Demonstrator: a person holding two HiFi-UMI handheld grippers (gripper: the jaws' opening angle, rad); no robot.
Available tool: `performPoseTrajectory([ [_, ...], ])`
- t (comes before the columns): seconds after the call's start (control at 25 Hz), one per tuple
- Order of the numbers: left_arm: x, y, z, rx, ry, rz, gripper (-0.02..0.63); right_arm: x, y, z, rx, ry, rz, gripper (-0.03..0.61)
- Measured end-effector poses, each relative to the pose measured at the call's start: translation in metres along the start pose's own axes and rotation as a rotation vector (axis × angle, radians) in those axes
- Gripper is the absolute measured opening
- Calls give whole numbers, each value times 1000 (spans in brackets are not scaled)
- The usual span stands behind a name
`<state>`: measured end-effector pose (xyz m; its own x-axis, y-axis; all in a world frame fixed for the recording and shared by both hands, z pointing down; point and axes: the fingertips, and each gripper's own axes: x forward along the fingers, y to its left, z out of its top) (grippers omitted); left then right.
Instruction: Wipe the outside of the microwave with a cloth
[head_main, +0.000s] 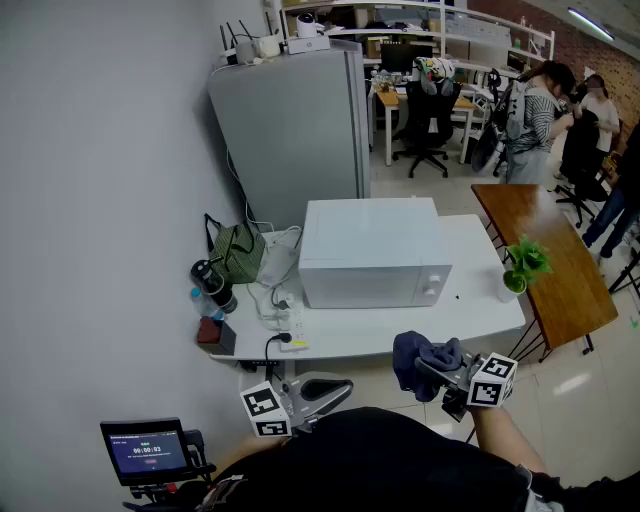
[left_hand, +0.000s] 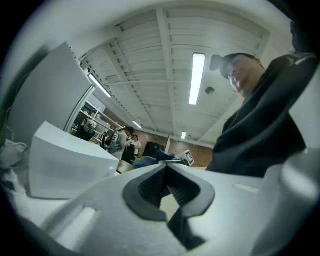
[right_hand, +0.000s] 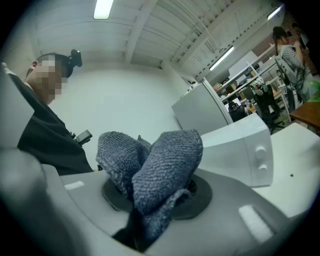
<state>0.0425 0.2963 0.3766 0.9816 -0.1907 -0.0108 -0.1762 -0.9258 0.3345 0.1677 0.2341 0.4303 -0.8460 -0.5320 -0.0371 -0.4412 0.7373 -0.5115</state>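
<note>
Right gripper clenches cloth; left gripper seems closed, visible only in its view.

Right tongs: pads were buried under cloth, contact faces unseen. Microwave: was partly blocked by tongs' bodies in both gripper views; knob markings too small to read. Small screen: text was illegible. Left tongs: handle and hand were hidden behind dark clothing.
</note>
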Motion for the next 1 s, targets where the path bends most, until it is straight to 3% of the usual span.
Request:
performPoseTrajectory([
  [0.24,-73,56,36,-22,-14,-4,3,100,10,33,-48,-6,-7,123],
  [0.52,-90,119,45,-72,-42,51,3,149,-30,72,-118,31,15,123],
  [0.84,-33,198,60,-11,-101,290,3,222,-117,171,-345,78,282,123],
  [1.0,-34,213,64,-1,-75,369,3,291,-137,207,-499,163,333,123],
])
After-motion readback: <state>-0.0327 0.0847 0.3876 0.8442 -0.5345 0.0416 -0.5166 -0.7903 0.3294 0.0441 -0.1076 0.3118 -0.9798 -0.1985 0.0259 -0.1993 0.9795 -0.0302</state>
